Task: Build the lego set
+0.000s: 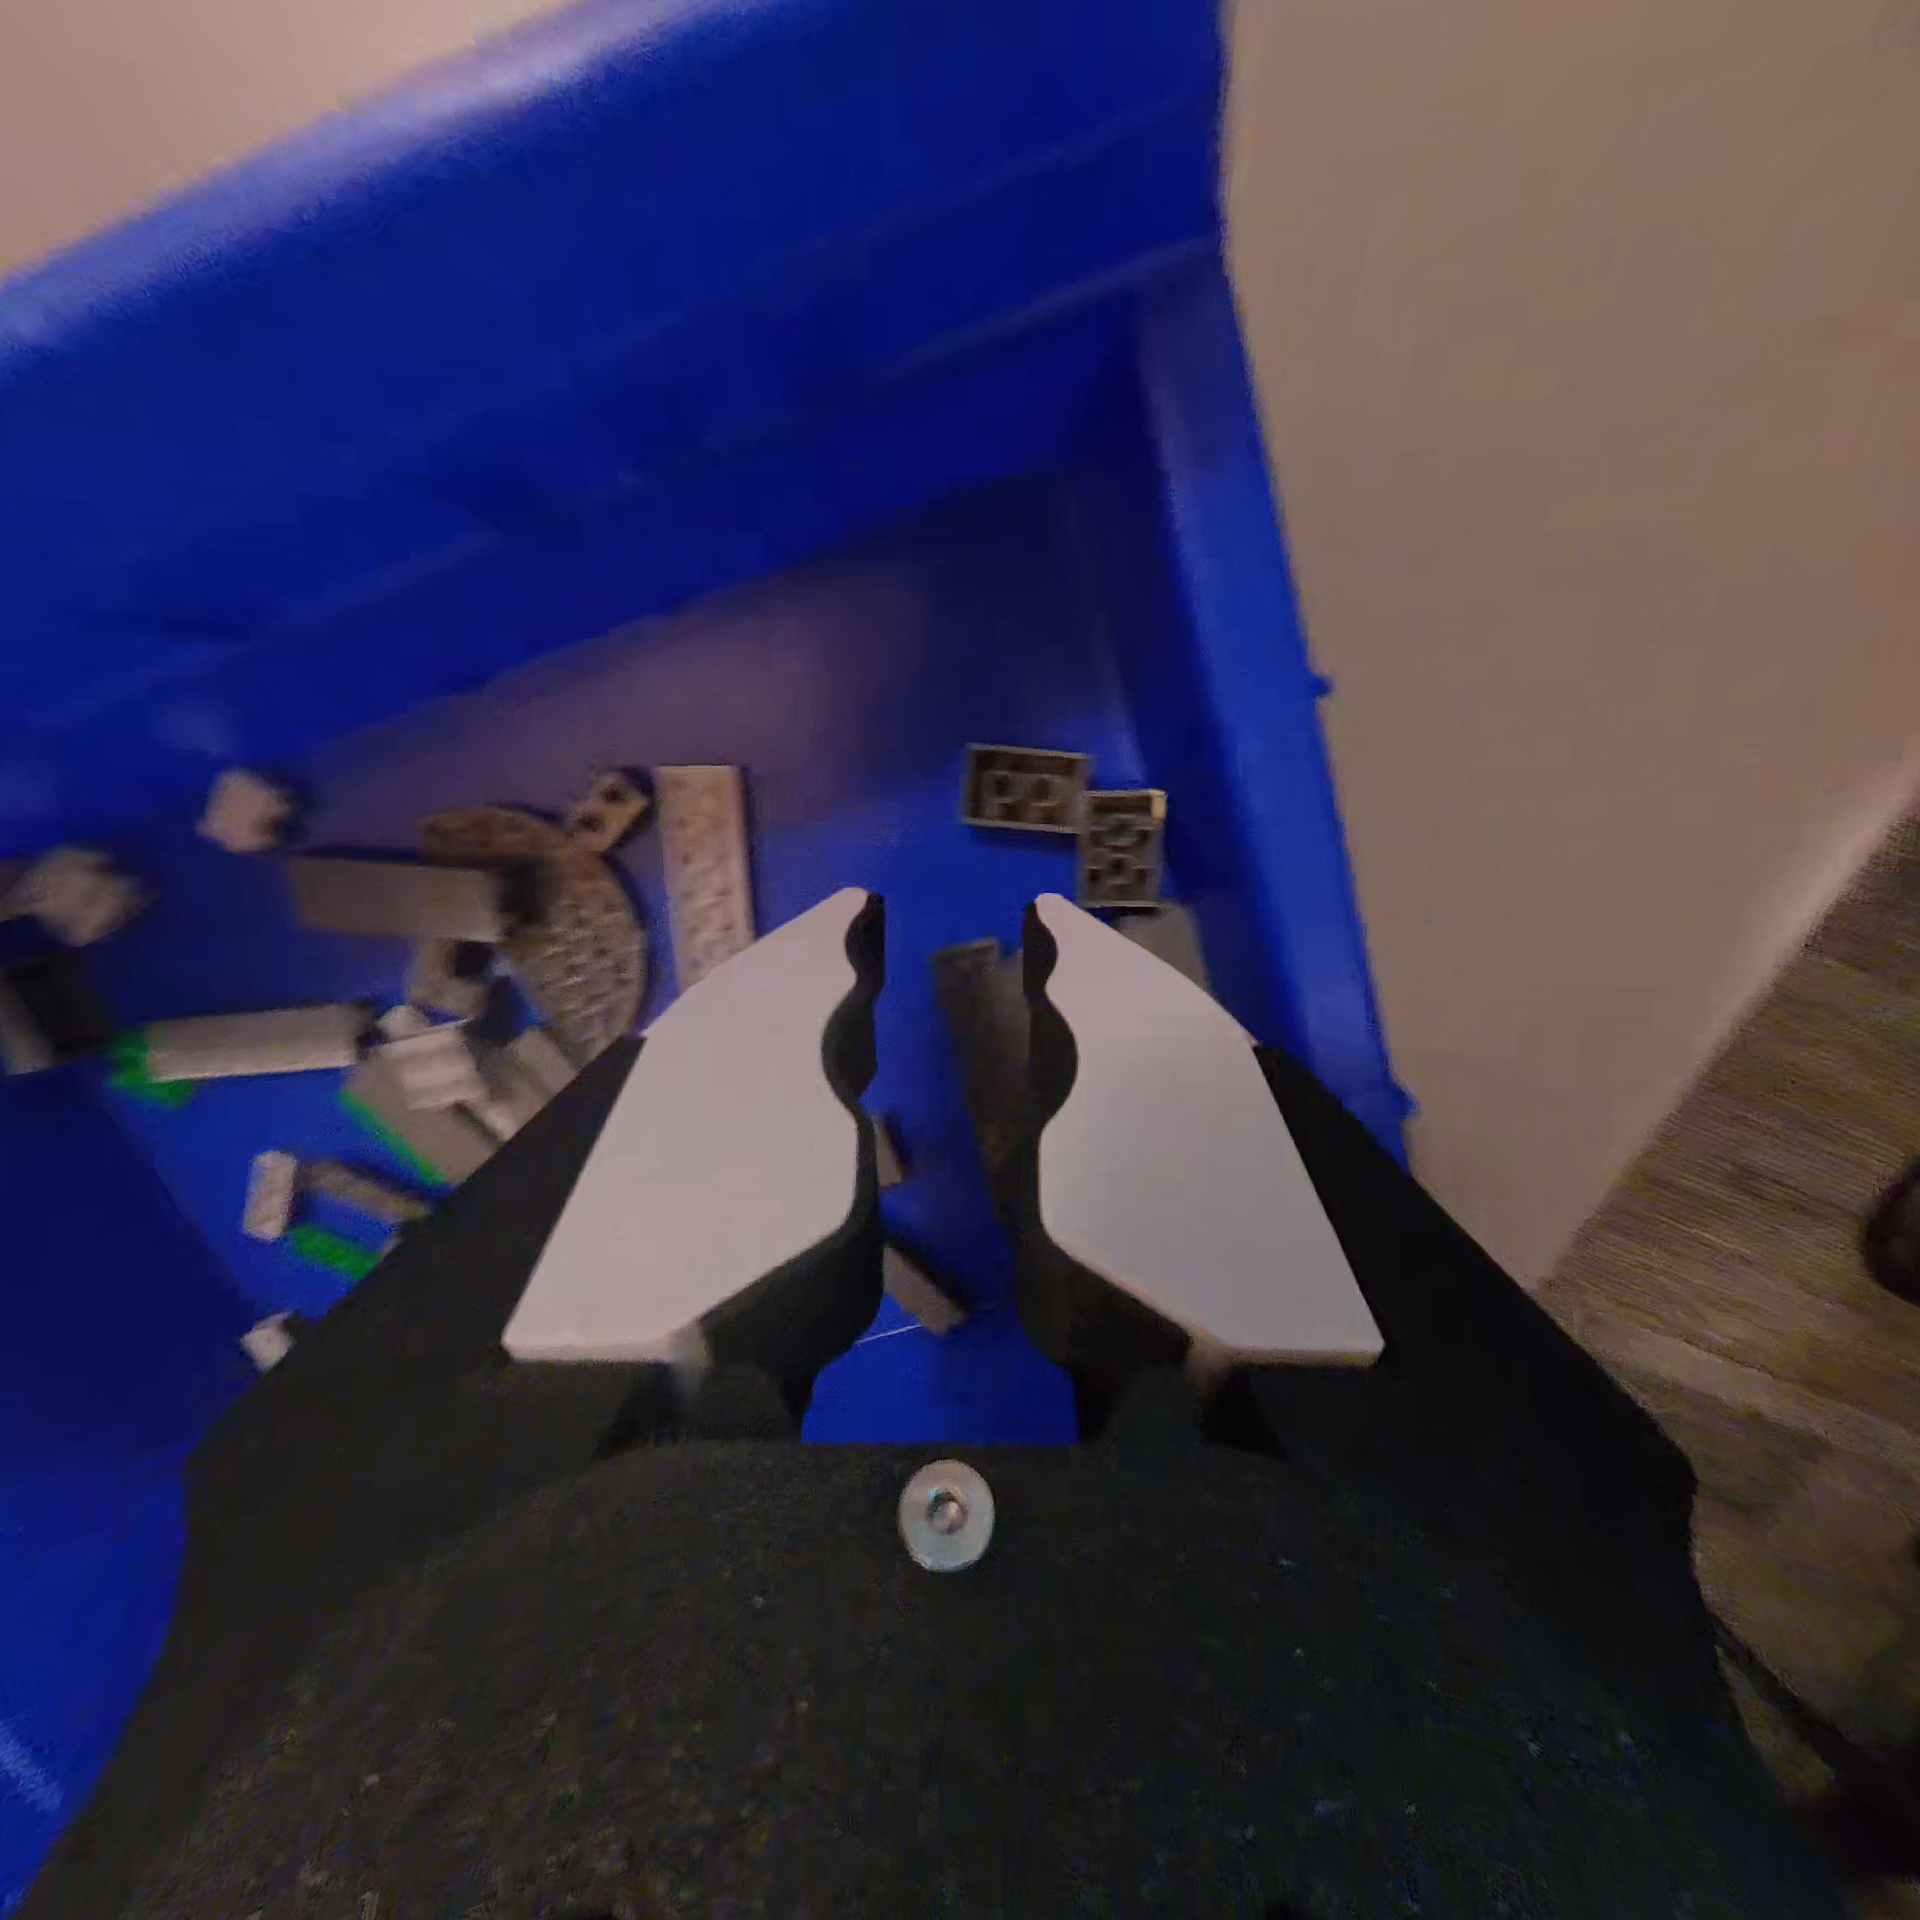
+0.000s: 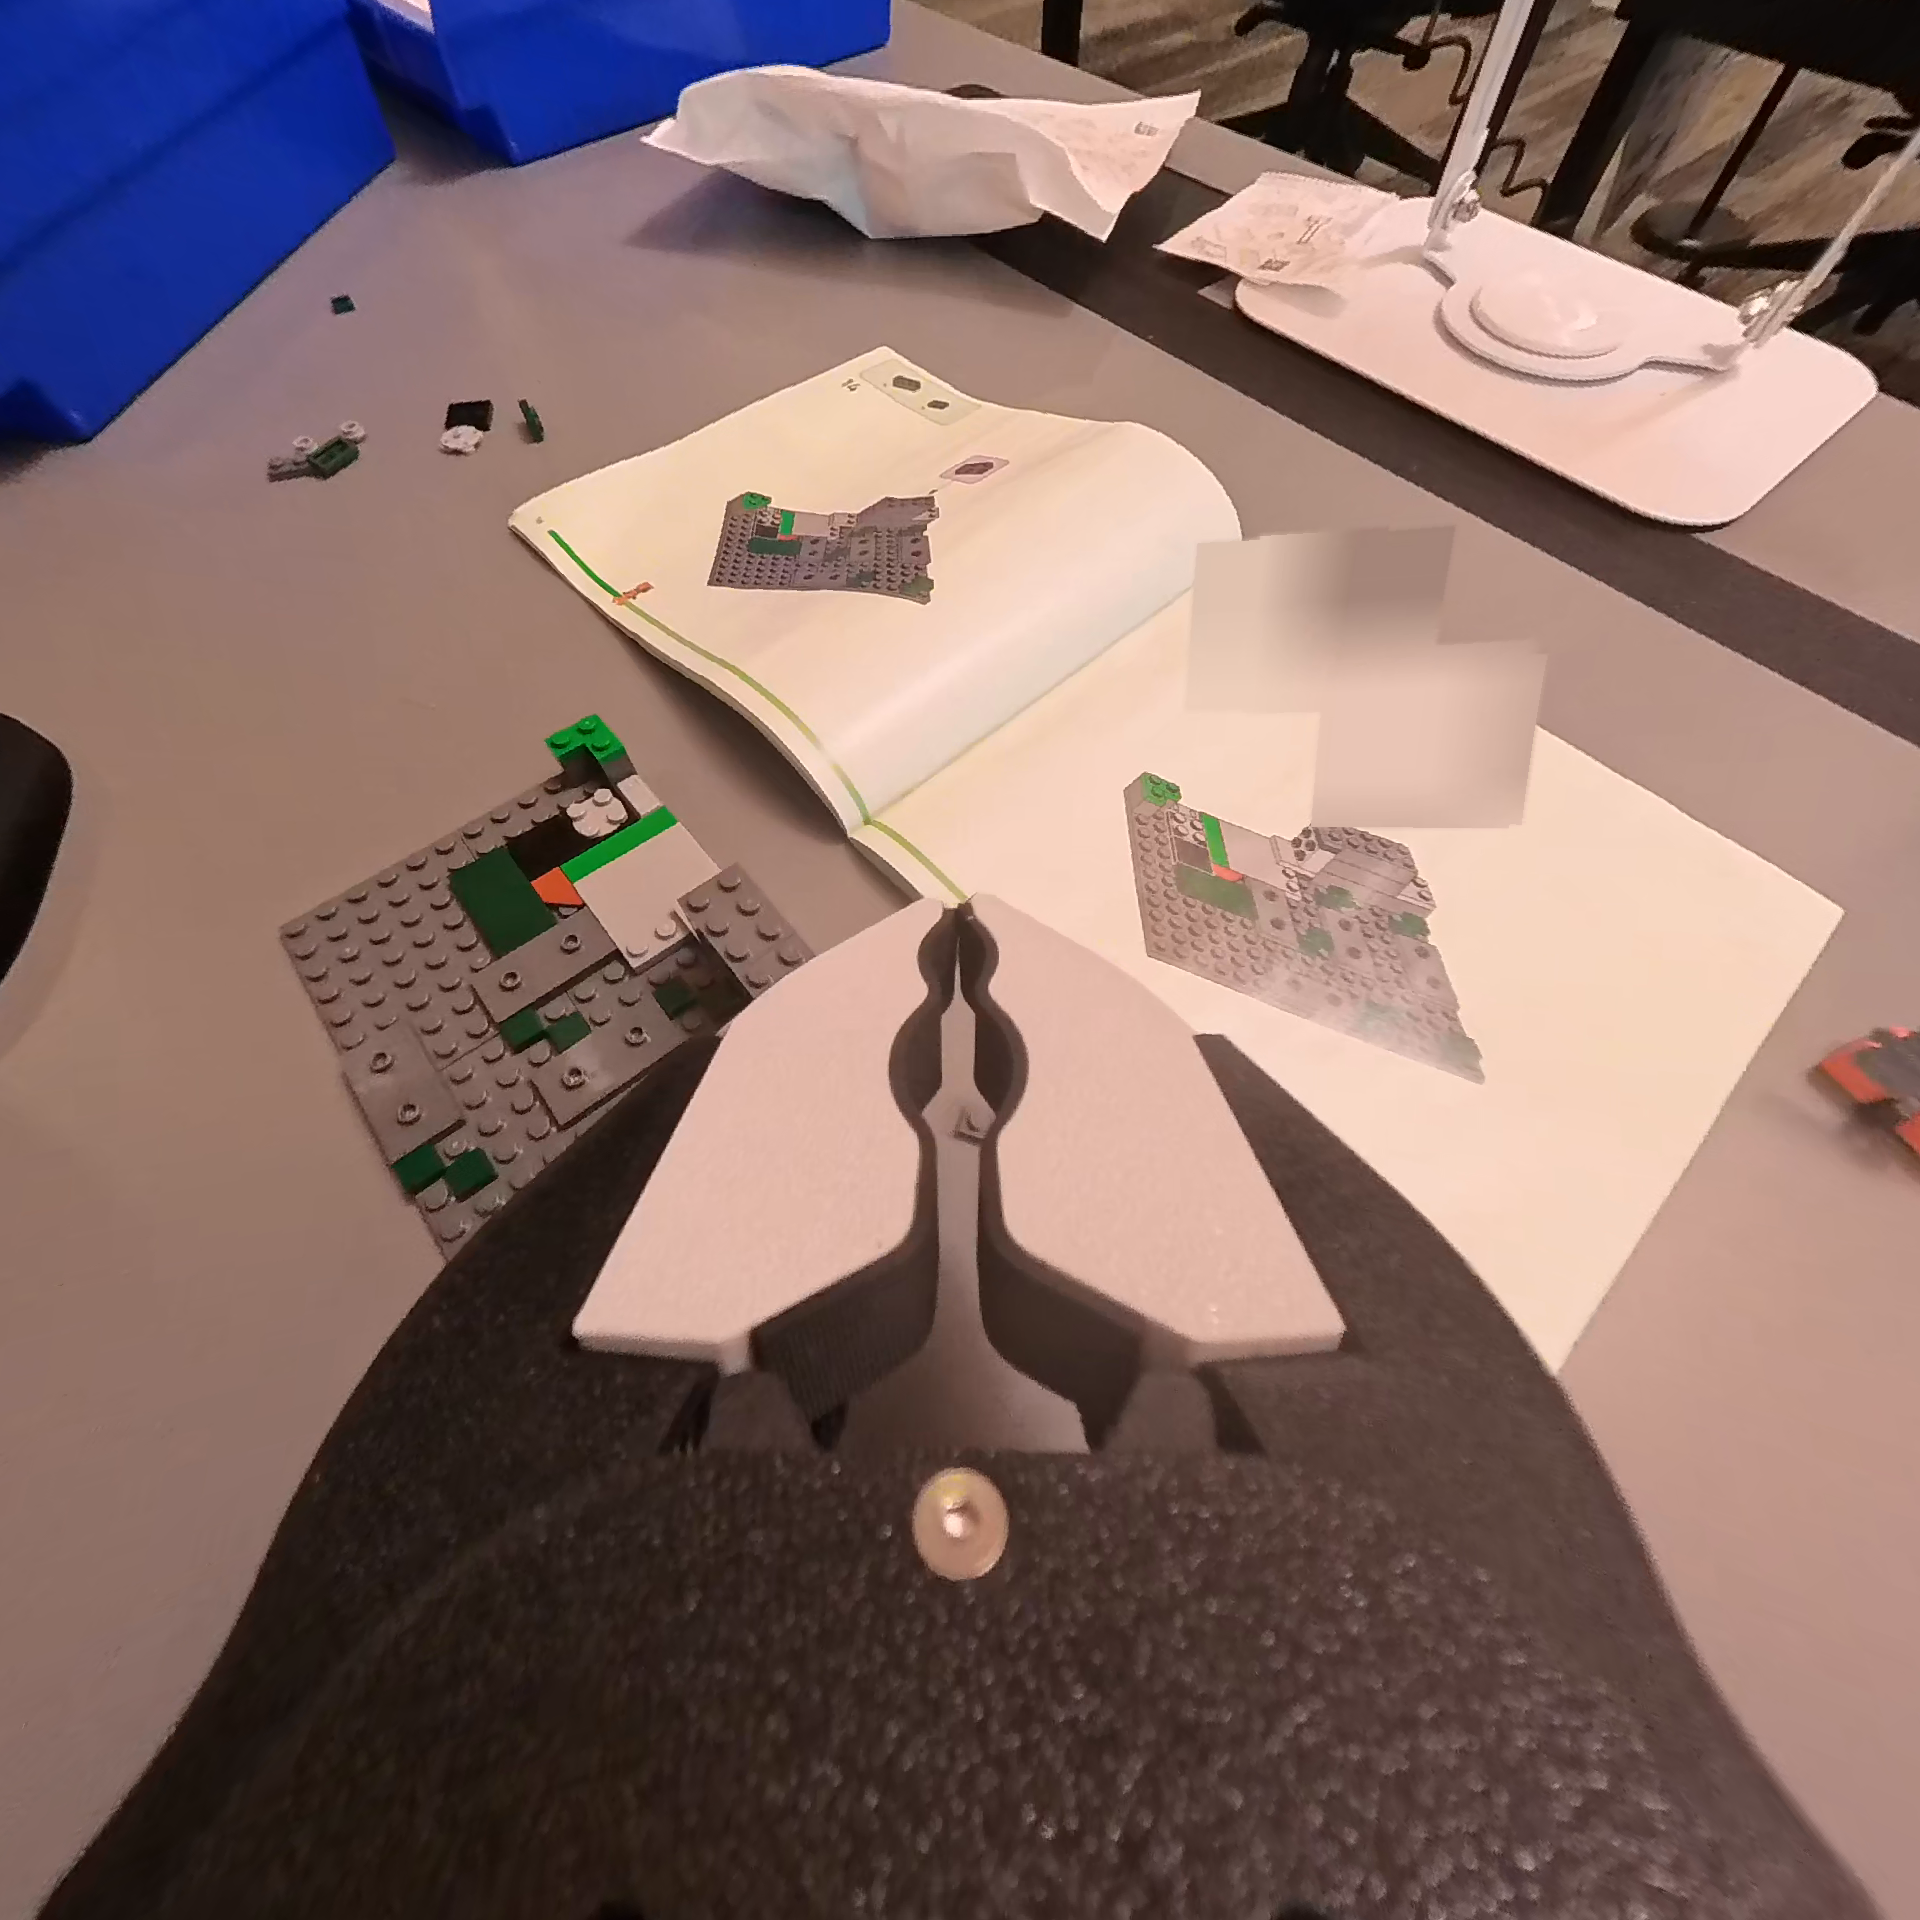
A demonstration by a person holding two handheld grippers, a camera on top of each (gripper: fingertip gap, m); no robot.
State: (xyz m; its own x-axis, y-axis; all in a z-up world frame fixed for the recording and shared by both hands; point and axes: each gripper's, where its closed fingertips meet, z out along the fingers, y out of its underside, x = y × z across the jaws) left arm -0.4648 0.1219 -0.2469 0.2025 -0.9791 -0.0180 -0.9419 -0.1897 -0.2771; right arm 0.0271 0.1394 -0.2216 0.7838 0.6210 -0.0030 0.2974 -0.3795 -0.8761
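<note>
In the left wrist view my left gripper (image 1: 954,914) is open and empty, reaching into a blue bin (image 1: 623,436) of loose grey bricks. A long dark grey piece (image 1: 977,1029) lies between and below its fingers. Two upturned grey plates (image 1: 1070,821) lie just beyond the tips. A rounded grey plate (image 1: 582,935) and several small grey and green pieces lie to the left. In the right wrist view my right gripper (image 2: 956,914) is shut and empty above the grey table. The partly built grey and green baseplate (image 2: 499,966) lies to its left.
An open instruction booklet (image 2: 1039,727) lies ahead of the right gripper. Small loose pieces (image 2: 405,431) lie further left, near blue bins (image 2: 156,208). Crumpled white paper (image 2: 914,145) and a white stand base (image 2: 1558,395) are at the back. A red piece (image 2: 1881,1081) sits at the right edge. One gripper's finger ends stand about 50 cm off the other's. The long dark grey piece (image 1: 977,1029) sits 5 cm or so from the ends of my left fingers.
</note>
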